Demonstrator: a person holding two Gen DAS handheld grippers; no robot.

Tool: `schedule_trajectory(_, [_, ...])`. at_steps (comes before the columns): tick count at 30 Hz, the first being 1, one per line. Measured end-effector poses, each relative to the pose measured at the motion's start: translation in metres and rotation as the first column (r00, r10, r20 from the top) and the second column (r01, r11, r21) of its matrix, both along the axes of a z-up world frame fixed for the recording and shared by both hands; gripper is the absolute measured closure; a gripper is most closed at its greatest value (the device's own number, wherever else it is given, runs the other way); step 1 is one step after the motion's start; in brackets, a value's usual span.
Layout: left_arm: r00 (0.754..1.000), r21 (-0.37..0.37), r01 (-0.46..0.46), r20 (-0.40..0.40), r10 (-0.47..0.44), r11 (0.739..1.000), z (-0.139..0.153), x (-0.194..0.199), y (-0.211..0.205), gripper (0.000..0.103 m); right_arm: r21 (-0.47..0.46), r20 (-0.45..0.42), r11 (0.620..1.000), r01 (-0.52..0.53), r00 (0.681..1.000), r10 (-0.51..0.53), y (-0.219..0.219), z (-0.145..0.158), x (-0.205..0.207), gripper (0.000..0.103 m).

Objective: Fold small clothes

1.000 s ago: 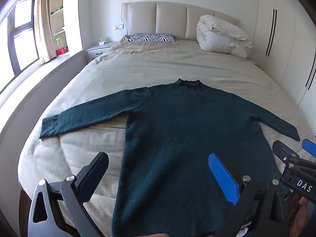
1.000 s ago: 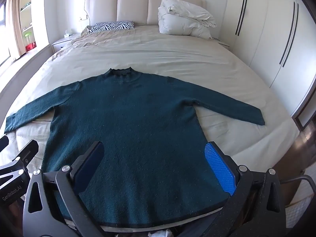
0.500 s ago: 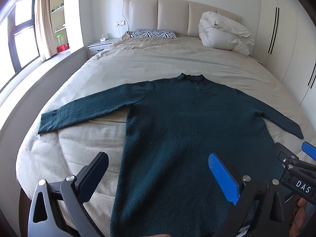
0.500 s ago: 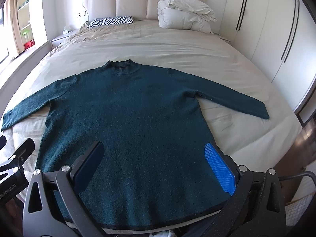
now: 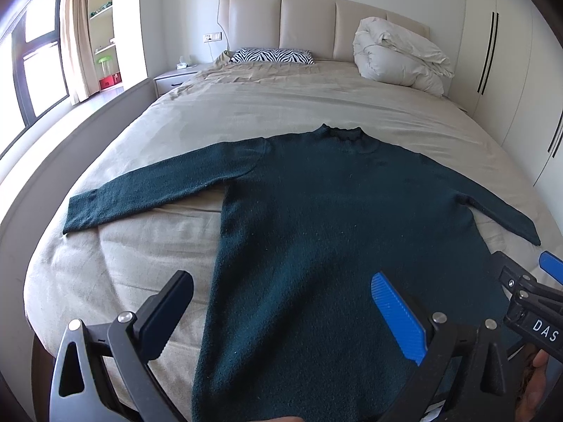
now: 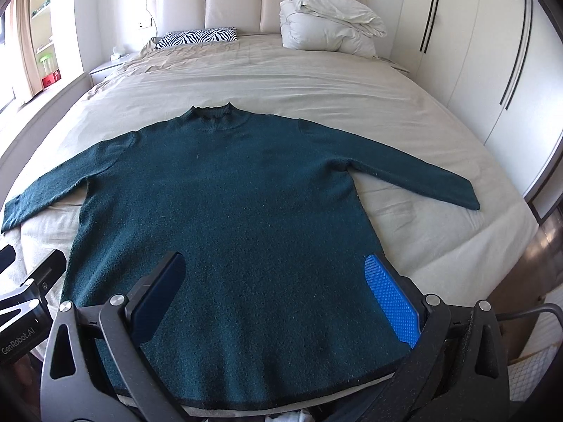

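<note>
A dark teal sweater (image 5: 334, 218) (image 6: 228, 204) lies flat on the bed, collar toward the headboard, both sleeves spread outward. Its hem reaches the bed's near edge. My left gripper (image 5: 281, 299) hovers open above the sweater's lower left part, nothing between its fingers. My right gripper (image 6: 274, 281) is open too, hanging over the hem area on the right. Each gripper shows at the edge of the other's view: the right gripper (image 5: 527, 281) and the left gripper (image 6: 28, 281).
The beige bed sheet (image 6: 422, 112) spreads wide around the sweater. A white duvet bundle (image 6: 327, 21) and a zebra pillow (image 6: 197, 37) sit by the headboard. White wardrobes (image 6: 492, 52) line the right; a nightstand (image 5: 172, 79) and window stand left.
Both views have tilted down and drawn back slightly, so the sweater sits lower in frame. The sweater has not moved and both grippers stay open.
</note>
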State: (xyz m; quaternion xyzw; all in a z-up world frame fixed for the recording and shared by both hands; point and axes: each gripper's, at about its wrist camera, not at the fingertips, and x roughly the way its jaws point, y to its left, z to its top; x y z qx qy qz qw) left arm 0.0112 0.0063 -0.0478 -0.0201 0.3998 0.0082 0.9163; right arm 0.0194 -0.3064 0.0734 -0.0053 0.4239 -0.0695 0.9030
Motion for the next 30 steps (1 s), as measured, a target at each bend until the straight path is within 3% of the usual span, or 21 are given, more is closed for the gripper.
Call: schedule_trajectory(30, [1.0,-0.005,0.001,-0.006,-0.001,1.0,-0.0028,0.001,0.0002,0.0,0.004,-0.01,1.0,-0.004,1.0,0.004,-0.0013,-0.0004,-0.0011,0.0])
